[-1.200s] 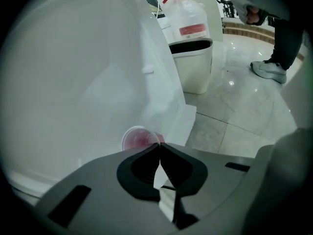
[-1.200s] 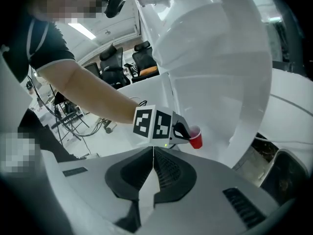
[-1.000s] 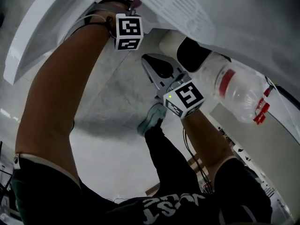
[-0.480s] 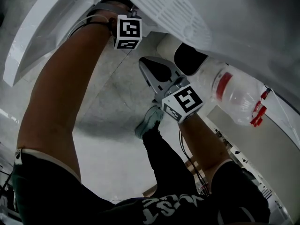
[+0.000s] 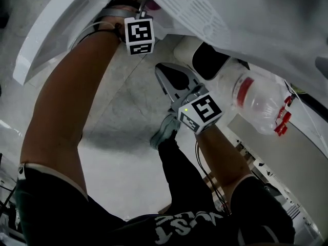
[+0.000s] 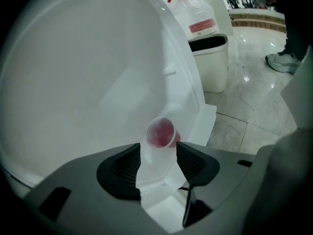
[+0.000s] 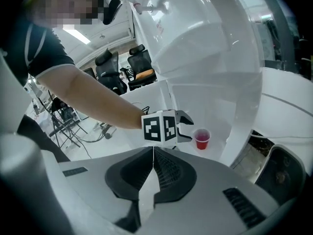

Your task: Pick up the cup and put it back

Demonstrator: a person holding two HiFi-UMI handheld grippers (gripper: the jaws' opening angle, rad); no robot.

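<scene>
Red and small, the cup (image 7: 202,139) stands upright on a white moulded ledge (image 7: 215,153), tucked under the big curved white shell (image 6: 73,58). My left gripper (image 6: 158,153) points down at it. Its fingers (image 6: 124,166) have just been opening and now stand wide apart. The cup sits just past their tips, in line with the gap — the pads do not press on it, and only the white ledge shows between them.

From the right gripper view I see the same thing side-on: the cup is just beside the left fingertips, apart from them. The left marker cube (image 7: 160,127) and the person's bare forearm (image 7: 93,94) reach in from the left.

My right gripper (image 7: 153,150) hangs back, well apart from the cup. Its fingers (image 7: 168,168) are closed together with nothing between them.

Beyond the shell, the left gripper view takes in a white bin (image 6: 210,62) with a dark liner. A clear bag (image 6: 195,16) with a red label and red ties sits just behind it. A pale polished floor (image 6: 254,106) and a grey sneaker (image 6: 283,61) show at the right. Black office chairs (image 7: 139,65) stand far off in the right gripper view.
</scene>
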